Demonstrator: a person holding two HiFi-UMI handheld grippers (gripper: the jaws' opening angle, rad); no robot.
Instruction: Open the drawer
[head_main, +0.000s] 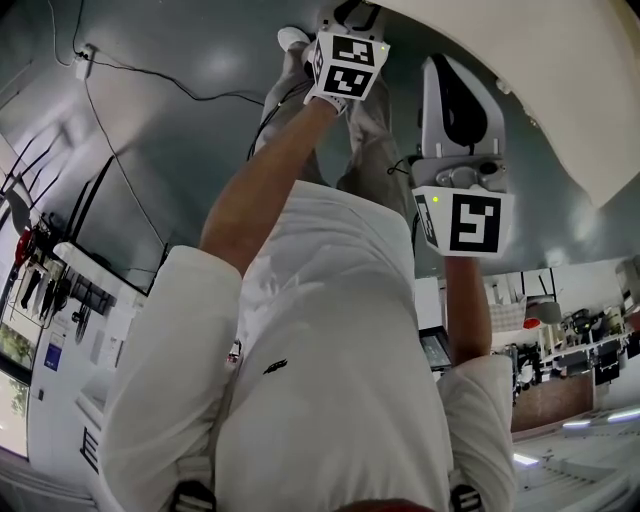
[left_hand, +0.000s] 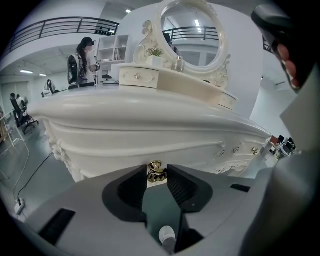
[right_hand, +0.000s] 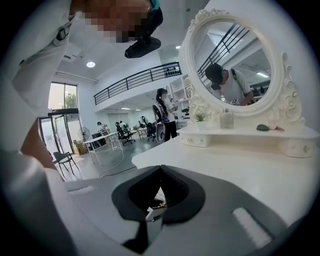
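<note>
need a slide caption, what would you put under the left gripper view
The left tongs grip the brass knob of a drawer in the white vanity, below its oval mirror.

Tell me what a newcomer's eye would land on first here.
The ornate white dressing table fills the left tool's view, with its oval mirror on top at the back. Low on its front, the left tool is closed on a small gold drawer knob. The right tool points across the tabletop, shut and empty.
</note>
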